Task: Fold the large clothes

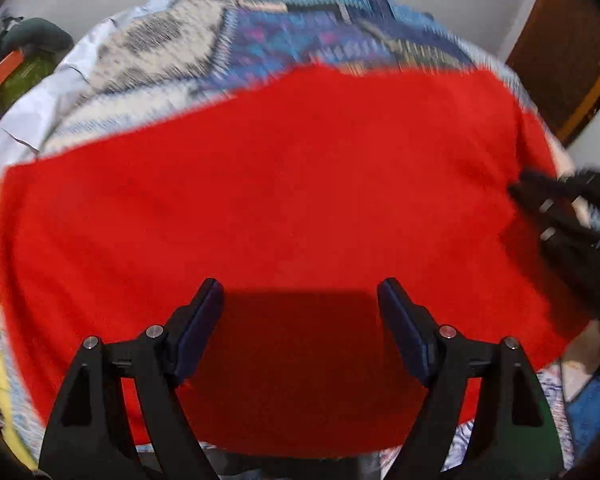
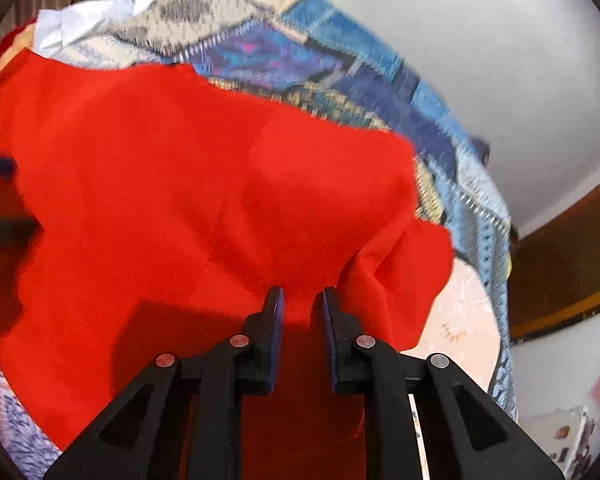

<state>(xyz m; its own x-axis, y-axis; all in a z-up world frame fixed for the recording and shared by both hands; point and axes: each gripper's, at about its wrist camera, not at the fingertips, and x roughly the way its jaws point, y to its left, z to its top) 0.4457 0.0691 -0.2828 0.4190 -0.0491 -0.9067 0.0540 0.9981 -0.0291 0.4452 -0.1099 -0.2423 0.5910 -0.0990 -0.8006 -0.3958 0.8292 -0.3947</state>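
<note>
Garment: a large bright red cloth garment (image 1: 284, 184), plain and soft-looking, lies spread across a patchwork bed cover of blue, purple and cream patterned fabric (image 1: 300, 28); it takes up most of both wrist views.
Where it lies: mostly flat on the bed, with its right-hand part bunched into a raised fold (image 2: 400, 264) close to the bed's edge.
Left tool (image 1: 300, 308): its two fingers stand spread wide over the near part of the red cloth, with nothing between them; they cast a dark shadow on the fabric below, so I judge them to hover and not to touch.
Right tool (image 2: 302, 308): its fingers are drawn close with only a narrow gap, red fabric showing in that gap; they look to be pinching the cloth at the foot of the bunched fold, though blur keeps me from being sure of the contact.
Right tool from the other side: it shows as a dark blurred shape at the garment's right border in the left wrist view (image 1: 572, 216).
Step in hand: probably taking hold of the near edge with both tools to begin a fold; one side seems gripped, the other not yet.
Next move calls for: lowering the left tool onto the hem, closing on a single layer, then lifting both sides evenly.
Risk: an uneven lift could drag the bunched side further askew.
Surroundings: a white cloth (image 1: 40, 112) lies at the bed's far left; a pale wall (image 2: 480, 60) stands behind.
</note>
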